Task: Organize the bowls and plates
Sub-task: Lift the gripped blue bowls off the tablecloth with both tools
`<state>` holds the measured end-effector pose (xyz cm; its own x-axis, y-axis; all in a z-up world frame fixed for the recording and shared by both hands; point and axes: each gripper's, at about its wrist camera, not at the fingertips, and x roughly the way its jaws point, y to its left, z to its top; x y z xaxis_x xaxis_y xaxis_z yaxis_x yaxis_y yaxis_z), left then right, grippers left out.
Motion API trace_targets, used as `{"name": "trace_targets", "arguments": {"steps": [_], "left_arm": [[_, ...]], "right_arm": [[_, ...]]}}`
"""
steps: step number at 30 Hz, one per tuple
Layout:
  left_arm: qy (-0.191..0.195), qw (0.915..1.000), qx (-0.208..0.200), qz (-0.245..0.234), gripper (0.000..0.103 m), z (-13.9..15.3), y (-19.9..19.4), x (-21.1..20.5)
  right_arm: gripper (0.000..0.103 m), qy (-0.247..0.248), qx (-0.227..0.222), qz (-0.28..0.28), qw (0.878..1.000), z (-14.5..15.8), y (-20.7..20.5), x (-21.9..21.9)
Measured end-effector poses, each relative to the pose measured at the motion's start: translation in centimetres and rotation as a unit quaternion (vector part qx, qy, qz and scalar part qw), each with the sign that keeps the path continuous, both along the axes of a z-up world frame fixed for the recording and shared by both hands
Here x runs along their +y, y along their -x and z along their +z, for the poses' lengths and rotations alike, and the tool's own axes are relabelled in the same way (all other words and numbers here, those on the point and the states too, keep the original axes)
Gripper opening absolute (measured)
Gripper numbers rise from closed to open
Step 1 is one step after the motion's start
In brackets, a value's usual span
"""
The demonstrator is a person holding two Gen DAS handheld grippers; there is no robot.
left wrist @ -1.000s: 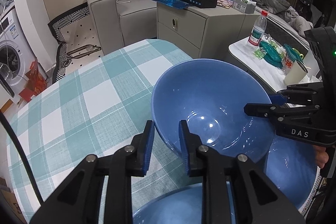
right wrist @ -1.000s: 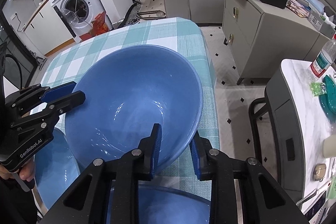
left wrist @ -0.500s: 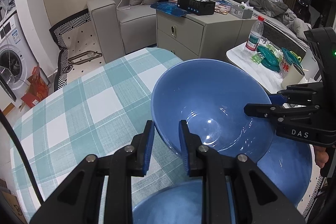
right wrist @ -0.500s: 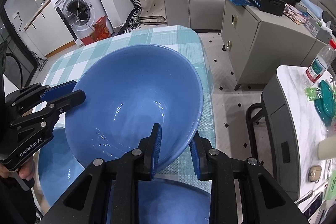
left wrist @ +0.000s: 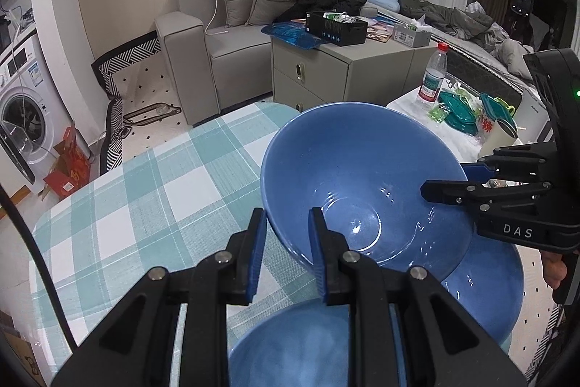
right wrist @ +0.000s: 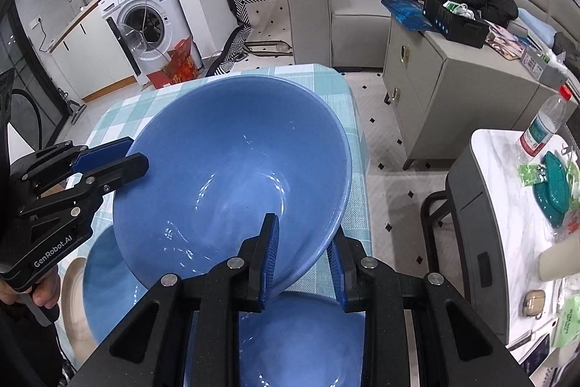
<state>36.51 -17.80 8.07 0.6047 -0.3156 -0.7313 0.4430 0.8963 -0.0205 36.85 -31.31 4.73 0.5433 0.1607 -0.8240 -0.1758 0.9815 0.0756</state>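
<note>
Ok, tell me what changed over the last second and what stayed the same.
The big blue bowl has been lifted higher above the checked table: the two bowls beneath it show more, and more of the room comes into view. The left hand-held gripper and right hand-held gripper stay clamped on opposite rims; nothing was released.
</note>
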Motion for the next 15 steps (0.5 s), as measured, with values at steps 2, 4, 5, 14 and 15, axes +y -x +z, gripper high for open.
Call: {"name": "trace_targets", "arguments": {"steps": [2, 4, 5, 14, 15], "left_arm": [[0.0, 1.0, -0.004, 0.0, 0.022, 0.4, 0.3, 0.2], [0.001, 1.0, -0.009, 0.002, 0.022, 0.8, 0.7, 0.4], [0.001, 0.9999, -0.01, 0.003, 0.022, 0.9, 0.9, 0.4], [0.003, 0.9996, -0.024, 0.015, 0.022, 2.3, 2.7, 1.6], [0.003, 0.9995, -0.025, 0.017, 0.022, 2.4, 2.9, 1.7]], "right_arm": [[0.026, 0.002, -0.004, 0.002, 1.0, 0.5, 0.4, 0.2], [0.026, 0.002, -0.009, 0.004, 1.0, 0.9, 0.8, 0.4], [0.026, 0.003, -0.01, 0.005, 1.0, 1.1, 1.0, 0.5], [0.026, 0.004, -0.023, 0.02, 1.0, 2.4, 2.4, 1.5], [0.026, 0.003, -0.025, 0.023, 0.999, 2.6, 2.6, 1.7]]}}
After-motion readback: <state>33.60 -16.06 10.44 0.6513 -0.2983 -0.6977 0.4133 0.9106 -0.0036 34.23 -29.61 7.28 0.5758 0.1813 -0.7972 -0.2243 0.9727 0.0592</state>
